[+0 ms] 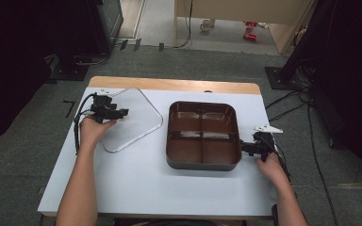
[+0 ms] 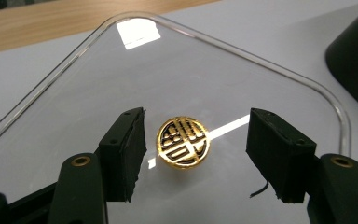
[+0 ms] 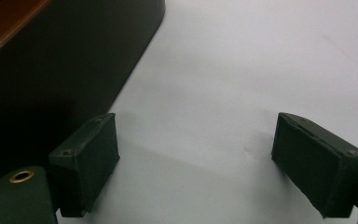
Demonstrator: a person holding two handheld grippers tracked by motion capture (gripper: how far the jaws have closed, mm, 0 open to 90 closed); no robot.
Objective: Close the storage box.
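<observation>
- Grey carpet lies around the white worktop (image 1: 136, 179), which has a pale wooden strip along its far edge; dark stands and loose cables sit on the floor to both sides.
- We see a clear, square plastic lid with rounded corners (image 1: 131, 120) lying flat near the worktop's far left corner, turned so that its corners point toward the edges.
- At the middle of that lid, in the left gripper view, sits a round gold knob with a black pattern (image 2: 182, 142).
- Our left gripper (image 2: 196, 156) is over the lid with its jaws spread wide, one on each side of the knob and both clear of it; it grasps nothing.
- In the high view our left hand (image 1: 93, 131) holds this gripper at the lid's left part.
- A dark brown, square plastic tray with four compartments (image 1: 203, 135) stands right of the lid, toward the worktop's right edge; the two are just apart.
- Our right gripper (image 3: 193, 163) is just beside the tray's right wall, near its front right corner, above bare worktop.
- Its jaws stand wide apart with nothing between them; the tray's dark wall is next to the left jaw in the right gripper view, and we cannot tell whether it touches.
- Our right hand (image 1: 272, 169) holds that gripper close to the worktop's right edge.
</observation>
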